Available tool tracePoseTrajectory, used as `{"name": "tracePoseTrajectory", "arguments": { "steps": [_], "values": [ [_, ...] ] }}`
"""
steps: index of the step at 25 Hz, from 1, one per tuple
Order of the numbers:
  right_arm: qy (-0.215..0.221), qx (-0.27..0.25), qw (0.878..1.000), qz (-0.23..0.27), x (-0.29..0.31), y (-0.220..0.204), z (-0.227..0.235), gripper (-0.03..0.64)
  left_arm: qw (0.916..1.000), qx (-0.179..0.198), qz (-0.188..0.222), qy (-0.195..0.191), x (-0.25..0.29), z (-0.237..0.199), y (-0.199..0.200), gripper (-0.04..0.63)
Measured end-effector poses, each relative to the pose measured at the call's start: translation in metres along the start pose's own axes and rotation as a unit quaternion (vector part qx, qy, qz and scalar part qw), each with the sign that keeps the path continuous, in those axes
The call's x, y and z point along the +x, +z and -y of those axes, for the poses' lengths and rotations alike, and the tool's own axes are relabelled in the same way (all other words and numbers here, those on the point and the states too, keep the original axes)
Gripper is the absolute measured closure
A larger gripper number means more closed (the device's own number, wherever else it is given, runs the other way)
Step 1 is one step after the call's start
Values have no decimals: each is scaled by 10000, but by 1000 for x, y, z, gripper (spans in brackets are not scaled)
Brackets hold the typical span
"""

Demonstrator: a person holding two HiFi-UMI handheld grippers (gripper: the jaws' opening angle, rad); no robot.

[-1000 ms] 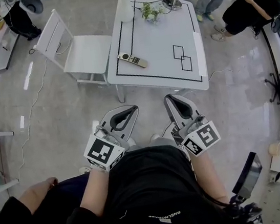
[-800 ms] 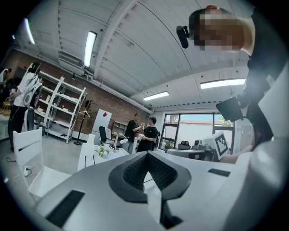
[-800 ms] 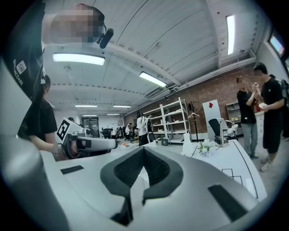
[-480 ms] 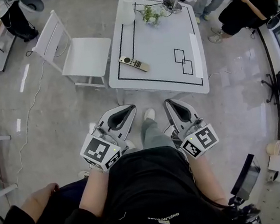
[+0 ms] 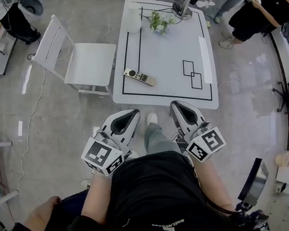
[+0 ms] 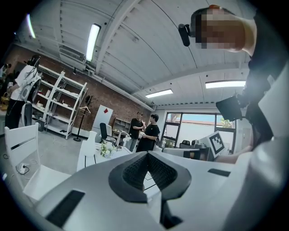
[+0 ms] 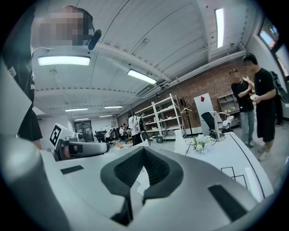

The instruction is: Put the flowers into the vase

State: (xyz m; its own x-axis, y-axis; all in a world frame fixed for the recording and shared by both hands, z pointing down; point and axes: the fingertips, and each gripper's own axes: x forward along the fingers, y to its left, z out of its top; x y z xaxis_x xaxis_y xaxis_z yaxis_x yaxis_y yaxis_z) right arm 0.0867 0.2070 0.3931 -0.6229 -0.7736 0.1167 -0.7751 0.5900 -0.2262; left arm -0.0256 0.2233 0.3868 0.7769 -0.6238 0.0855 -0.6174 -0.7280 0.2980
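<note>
A small bunch of white flowers with green leaves (image 5: 158, 22) lies at the far end of the white table (image 5: 170, 90), next to a white vase (image 5: 132, 18). My left gripper (image 5: 125, 121) and right gripper (image 5: 184, 111) are held side by side at waist height, short of the table's near edge, both shut with nothing in them. Past the closed tips of my left gripper (image 6: 147, 153), the left gripper view shows the flowers (image 6: 107, 150) and the vase (image 6: 92, 138) far off. Beyond my right gripper (image 7: 144, 149) the flowers (image 7: 198, 143) also lie far off.
A remote control (image 5: 139, 77) lies on the table's left side, and black square outlines (image 5: 192, 72) mark its right. A stand with cables (image 5: 183, 1) is at the far edge. A white chair (image 5: 80, 57) stands left of the table. Two people (image 5: 257, 3) stand at the far right.
The table has drawn closer and lower in the head view. A shoe and trouser leg now show between the two grippers. Both grippers stayed shut.
</note>
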Motion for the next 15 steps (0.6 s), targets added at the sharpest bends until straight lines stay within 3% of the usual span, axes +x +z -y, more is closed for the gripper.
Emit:
{"name": "tracePoseTrajectory", "arguments": {
  "steps": [15],
  "values": [
    [147, 215, 9996, -137, 80, 23, 101, 607, 9987, -152, -121, 478, 84, -77, 22, 595]
  ]
}}
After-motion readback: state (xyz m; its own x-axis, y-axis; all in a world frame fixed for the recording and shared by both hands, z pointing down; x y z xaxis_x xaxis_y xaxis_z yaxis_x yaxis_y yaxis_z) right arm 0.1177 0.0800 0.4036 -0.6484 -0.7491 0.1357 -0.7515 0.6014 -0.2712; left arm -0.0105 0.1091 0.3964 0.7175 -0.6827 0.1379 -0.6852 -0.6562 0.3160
